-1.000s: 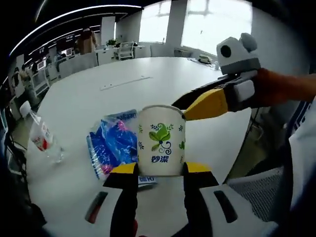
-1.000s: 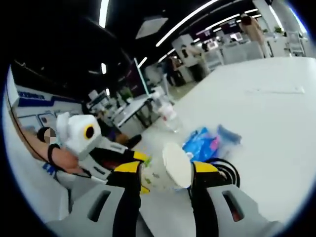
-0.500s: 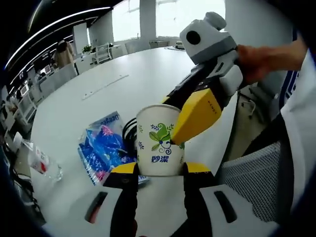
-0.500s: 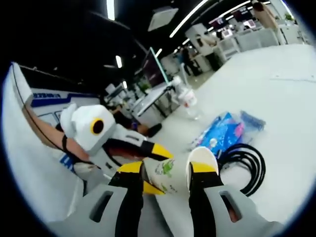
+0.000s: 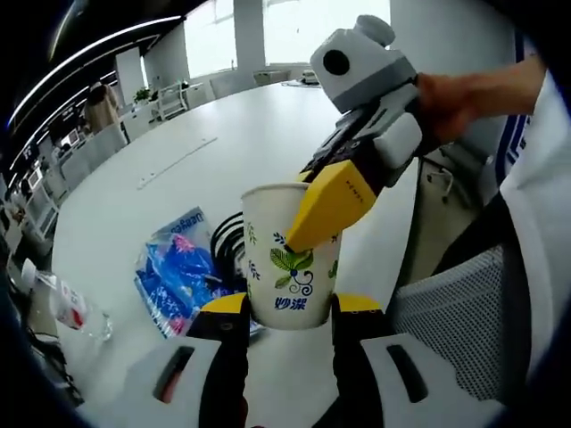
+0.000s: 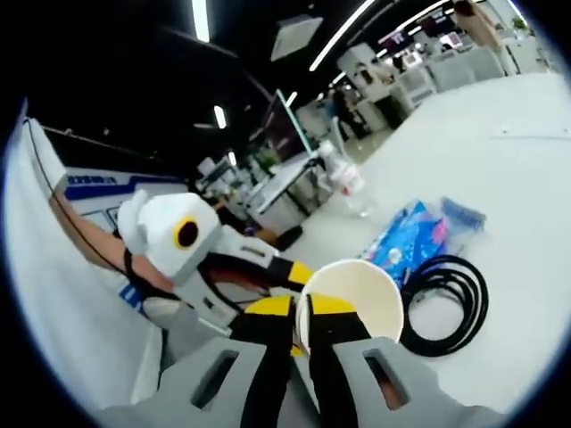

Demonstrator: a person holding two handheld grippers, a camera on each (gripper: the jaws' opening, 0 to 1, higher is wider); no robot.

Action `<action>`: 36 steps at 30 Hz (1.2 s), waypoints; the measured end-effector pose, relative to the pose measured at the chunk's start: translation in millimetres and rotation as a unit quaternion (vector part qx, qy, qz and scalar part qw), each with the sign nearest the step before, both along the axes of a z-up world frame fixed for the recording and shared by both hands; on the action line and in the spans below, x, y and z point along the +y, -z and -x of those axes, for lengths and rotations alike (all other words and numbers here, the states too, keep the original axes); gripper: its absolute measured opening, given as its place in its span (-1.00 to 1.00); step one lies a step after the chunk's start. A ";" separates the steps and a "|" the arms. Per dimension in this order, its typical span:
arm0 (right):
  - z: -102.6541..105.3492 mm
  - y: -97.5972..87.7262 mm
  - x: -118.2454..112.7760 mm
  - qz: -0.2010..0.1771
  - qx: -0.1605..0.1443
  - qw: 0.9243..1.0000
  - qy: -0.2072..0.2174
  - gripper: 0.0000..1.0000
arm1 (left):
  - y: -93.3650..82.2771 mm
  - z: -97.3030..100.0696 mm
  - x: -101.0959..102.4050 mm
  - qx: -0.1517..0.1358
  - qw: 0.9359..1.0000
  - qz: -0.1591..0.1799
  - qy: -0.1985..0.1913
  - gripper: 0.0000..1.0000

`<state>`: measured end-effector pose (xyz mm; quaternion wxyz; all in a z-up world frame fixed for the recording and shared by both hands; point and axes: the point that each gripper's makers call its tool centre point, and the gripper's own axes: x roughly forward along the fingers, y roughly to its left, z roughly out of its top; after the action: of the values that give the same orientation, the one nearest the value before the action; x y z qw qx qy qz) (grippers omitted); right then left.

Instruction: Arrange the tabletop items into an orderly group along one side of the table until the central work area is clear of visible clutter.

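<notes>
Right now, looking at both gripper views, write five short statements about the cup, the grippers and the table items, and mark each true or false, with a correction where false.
1. The left gripper holds the paper cup between its jaws. True.
2. The right gripper pinches the cup's rim, one jaw inside. True.
3. The black cable coil hangs from the cup. False: it lies on the white table.
4. The blue packet lies beside the coil. True.
5. The plastic bottle stands inside the cup. False: it lies on the table near its edge.
</notes>
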<state>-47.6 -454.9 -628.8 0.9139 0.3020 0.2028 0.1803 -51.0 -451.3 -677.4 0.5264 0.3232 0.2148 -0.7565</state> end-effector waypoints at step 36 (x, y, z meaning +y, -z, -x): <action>-1.3 -7.4 -27.8 0.012 -0.011 0.995 0.100 -1.00 | -3.2 -45.9 9.2 0.055 0.985 0.023 -0.164 -0.43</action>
<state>-46.3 -482.7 -621.4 0.9330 0.3077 0.1636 0.0892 -5.2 -442.0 -674.3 0.6380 0.2290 0.2757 -0.6816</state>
